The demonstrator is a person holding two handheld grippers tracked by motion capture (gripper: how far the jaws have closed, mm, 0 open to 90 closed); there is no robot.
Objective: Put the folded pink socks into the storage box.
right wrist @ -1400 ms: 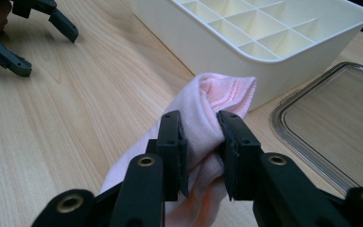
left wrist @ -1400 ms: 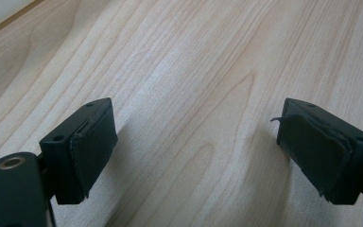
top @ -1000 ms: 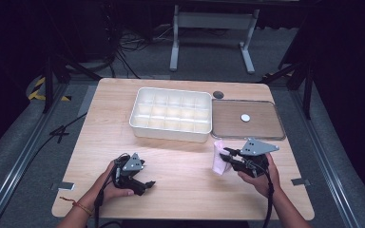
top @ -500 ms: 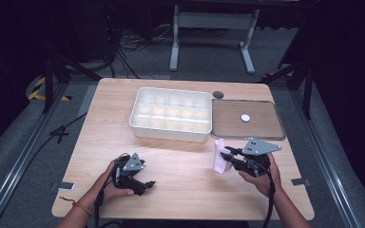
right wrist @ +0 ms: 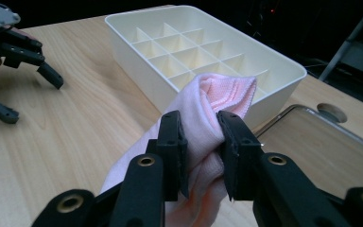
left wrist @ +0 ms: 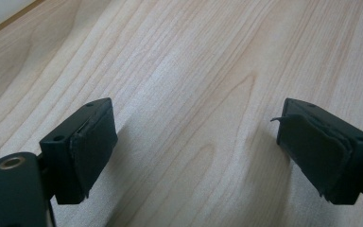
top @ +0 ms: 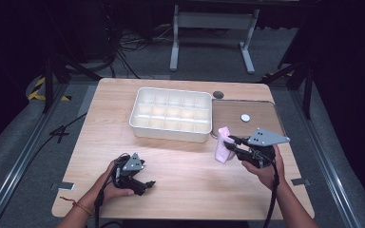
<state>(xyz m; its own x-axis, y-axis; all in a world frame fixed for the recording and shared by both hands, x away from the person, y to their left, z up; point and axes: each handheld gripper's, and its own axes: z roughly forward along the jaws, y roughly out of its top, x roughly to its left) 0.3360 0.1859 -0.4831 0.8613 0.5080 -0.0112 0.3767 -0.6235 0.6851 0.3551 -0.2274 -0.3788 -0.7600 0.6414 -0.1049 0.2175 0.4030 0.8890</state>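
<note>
Nearest to me, the left claw (top: pixel 145 183) is resting low over the wooden worktop (top: pixel 171 161) in the person's left hand (top: pixel 111 185), its jaws standing wide apart and released, with nothing but bare wood grain lying between the two black pads (left wrist: pixel 92 146). Off to its right, the right claw (top: pixel 229 145) is clenching a pink cloth (top: pixel 222 151); in the right gripper view the two jaws are pressing into the bunched fabric from either side, a folded hump of cloth (right wrist: pixel 217 101) is standing up past the fingertips and the rest is hanging down below them toward the worktop. The person's right hand (top: pixel 264 166) is wrapping the grip behind it, under the grey three-cornered plate. Just beyond the cloth and to the claw's left, a white compartment tray (top: pixel 171 115) is sitting with its small cells open to the ceiling. Straight ahead of the right claw, touching the tray's side, a brown flat tray (top: pixel 261 124) is lying with a small white disc (top: pixel 245 117) on it.
</note>
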